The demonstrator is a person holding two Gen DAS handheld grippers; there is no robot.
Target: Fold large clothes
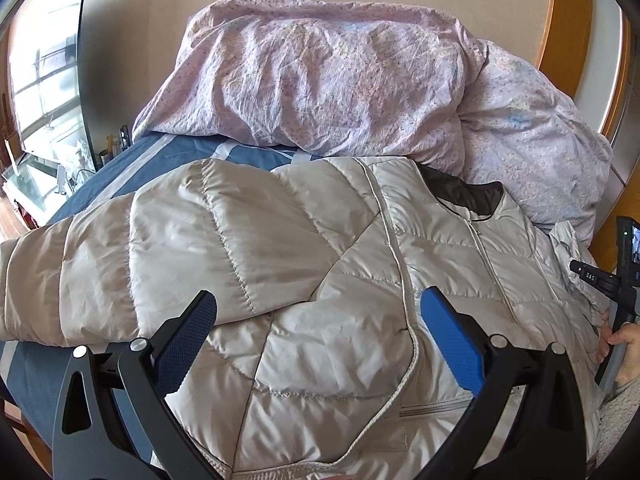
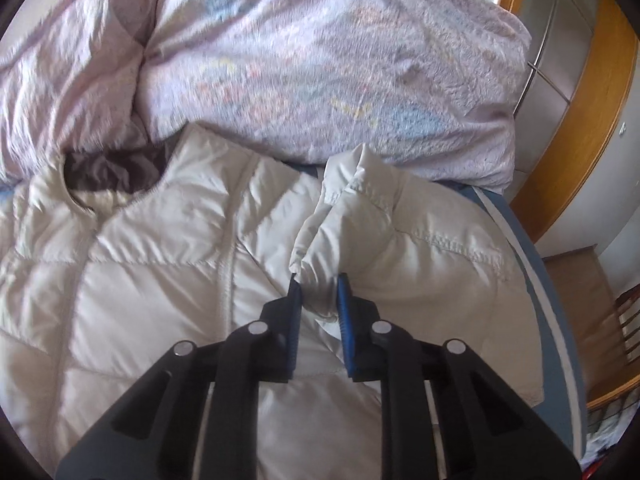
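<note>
Jacket (image 1: 304, 264): I am seeing it lying front up across the bed (image 1: 80, 200), collar towards the duvet (image 1: 320, 72), one sleeve (image 1: 80, 264) stretching out to the left in my left view.
Left gripper (image 1: 318, 312): I am holding it released, jaws standing wide apart above the jacket's chest, nothing between the pads.
Right gripper (image 2: 318, 284): I am keeping it clenched, grasping a bunched fold of the other sleeve (image 2: 360, 208), which is rising off the jacket's body.
Duvet: it is lying heaped just beyond the collar.
</note>
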